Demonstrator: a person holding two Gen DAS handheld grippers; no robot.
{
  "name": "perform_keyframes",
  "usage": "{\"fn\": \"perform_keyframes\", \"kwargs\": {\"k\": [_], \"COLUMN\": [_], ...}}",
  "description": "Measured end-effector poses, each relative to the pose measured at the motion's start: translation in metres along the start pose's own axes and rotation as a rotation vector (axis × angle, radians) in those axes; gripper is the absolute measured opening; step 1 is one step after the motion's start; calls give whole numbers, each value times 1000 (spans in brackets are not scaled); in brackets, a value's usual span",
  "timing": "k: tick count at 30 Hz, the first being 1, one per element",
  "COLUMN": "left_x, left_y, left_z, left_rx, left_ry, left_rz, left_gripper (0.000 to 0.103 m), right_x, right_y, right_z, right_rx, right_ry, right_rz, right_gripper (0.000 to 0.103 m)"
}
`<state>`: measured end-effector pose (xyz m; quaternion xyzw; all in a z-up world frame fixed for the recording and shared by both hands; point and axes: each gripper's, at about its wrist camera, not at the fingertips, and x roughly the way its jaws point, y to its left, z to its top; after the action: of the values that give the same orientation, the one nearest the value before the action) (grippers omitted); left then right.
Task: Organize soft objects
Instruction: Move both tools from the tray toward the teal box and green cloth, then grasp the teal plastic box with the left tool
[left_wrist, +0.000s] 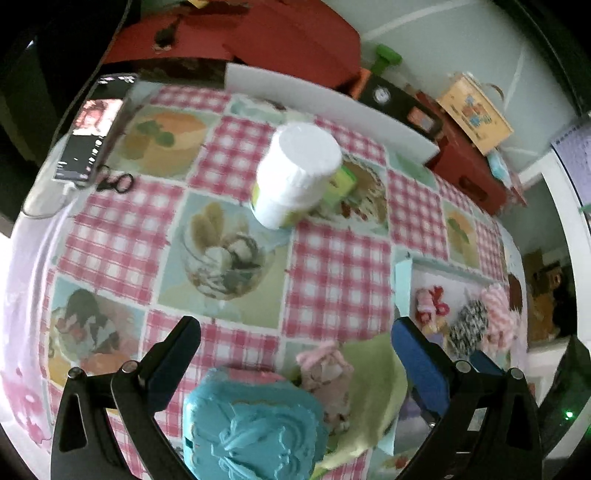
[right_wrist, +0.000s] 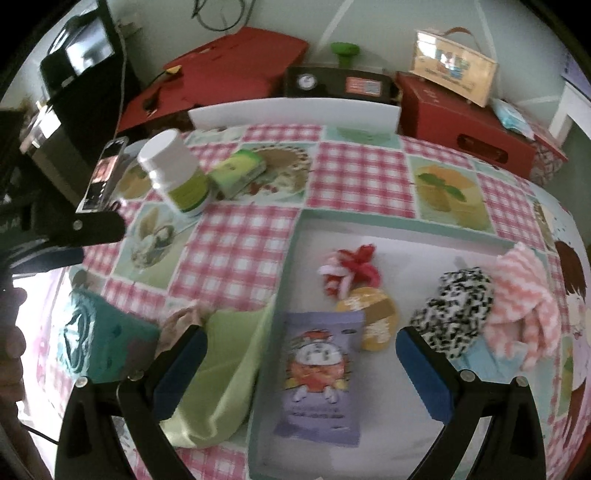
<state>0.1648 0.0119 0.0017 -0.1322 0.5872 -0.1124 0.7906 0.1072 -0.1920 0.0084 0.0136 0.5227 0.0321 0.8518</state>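
Soft things fill the bottom of the left wrist view: a teal purse (left_wrist: 255, 424), a pink plush (left_wrist: 327, 376) and a green cloth (left_wrist: 373, 373) lie between the spread left tongs (left_wrist: 295, 354), which hold nothing. A white bottle (left_wrist: 295, 173) stands at centre on the desk (left_wrist: 332, 266).

In the right wrist view the right tongs (right_wrist: 301, 354) are spread and empty over the tray (right_wrist: 291, 236), at lower centre, which holds a purple packet (right_wrist: 319, 376), a red-and-white knot (right_wrist: 349, 269), a spotted cloth (right_wrist: 454, 310) and a pink cloth (right_wrist: 524, 314).

Left claw (left_wrist: 295, 354) and right claw (right_wrist: 301, 354): each has two black plastic arms with triangular cut-outs, silver screws at the pivots, and blue rectangular pads (right_wrist: 424, 373) lining the inner finger faces.
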Motion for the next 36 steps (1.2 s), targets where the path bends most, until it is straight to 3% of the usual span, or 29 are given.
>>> {"fn": "perform_keyframes", "kwargs": {"k": [4,15,21,32,36], "left_x": [-6,-56,-77,-62,-45], "left_y": [7,39,45,40,38], "left_z": [-7,-46,-75,-135,-147], "left_rx": [-10,-130,-125,-82,-84], "left_ry": [6,-94,-125,-29,14], "left_rz": [26,29,51,60,49], "left_gripper": [103,103,103,103,103], "right_x": [-3,-23,-33,-32,-32], "right_y": [14,37,35,39,35], "right_z": [-5,-34,-47,-63,-62], "right_rx": [-32,-77,-70,-98,-93], "right_ry": [-2,-19,-18,-8,-11], "right_rz": [16,60,65,99,129], "right_gripper": [103,103,103,101,88]}}
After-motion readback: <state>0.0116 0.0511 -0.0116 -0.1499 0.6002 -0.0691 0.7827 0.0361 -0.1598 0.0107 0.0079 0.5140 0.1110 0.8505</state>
